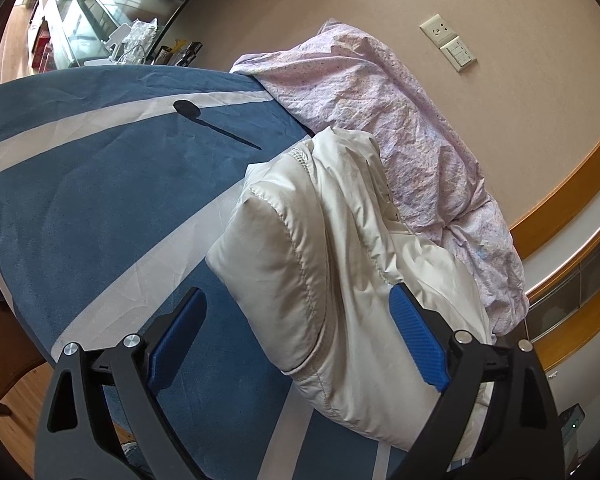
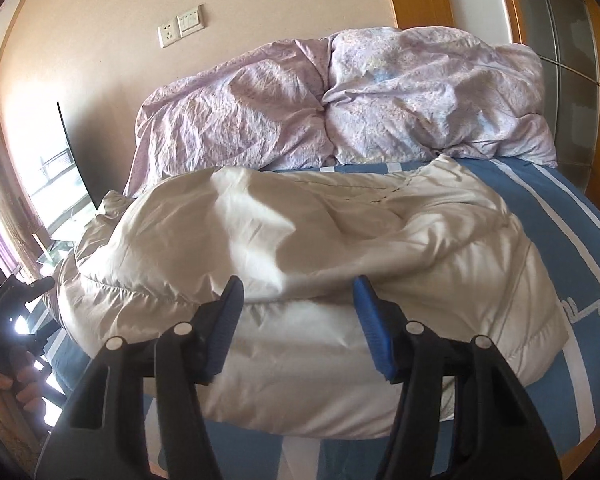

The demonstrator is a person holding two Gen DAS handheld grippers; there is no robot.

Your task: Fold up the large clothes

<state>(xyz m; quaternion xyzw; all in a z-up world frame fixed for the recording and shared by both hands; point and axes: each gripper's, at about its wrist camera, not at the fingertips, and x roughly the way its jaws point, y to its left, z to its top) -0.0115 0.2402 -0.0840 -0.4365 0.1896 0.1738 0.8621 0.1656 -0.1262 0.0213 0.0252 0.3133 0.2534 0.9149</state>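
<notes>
A cream padded jacket [image 1: 320,260] lies bunched on the blue bed cover [image 1: 100,180], its stitched corner nearest me. My left gripper [image 1: 298,290] stands wide open around that corner; the right pad [image 1: 416,336] is close against the fabric and the left pad [image 1: 180,336] is well apart from it. In the right wrist view the jacket [image 2: 300,232] spreads across the bed as a folded heap. My right gripper [image 2: 298,280] hovers at its near folded edge, open, with fabric showing in the gap and nothing pinched.
A crumpled lilac duvet [image 2: 340,112] is piled along the wall behind the jacket. The striped bed cover [image 2: 560,220] shows to the right. A wall socket [image 1: 448,40] and glass cabinet [image 1: 72,28] are beyond. A hand [image 2: 16,384] grips a handle at far left.
</notes>
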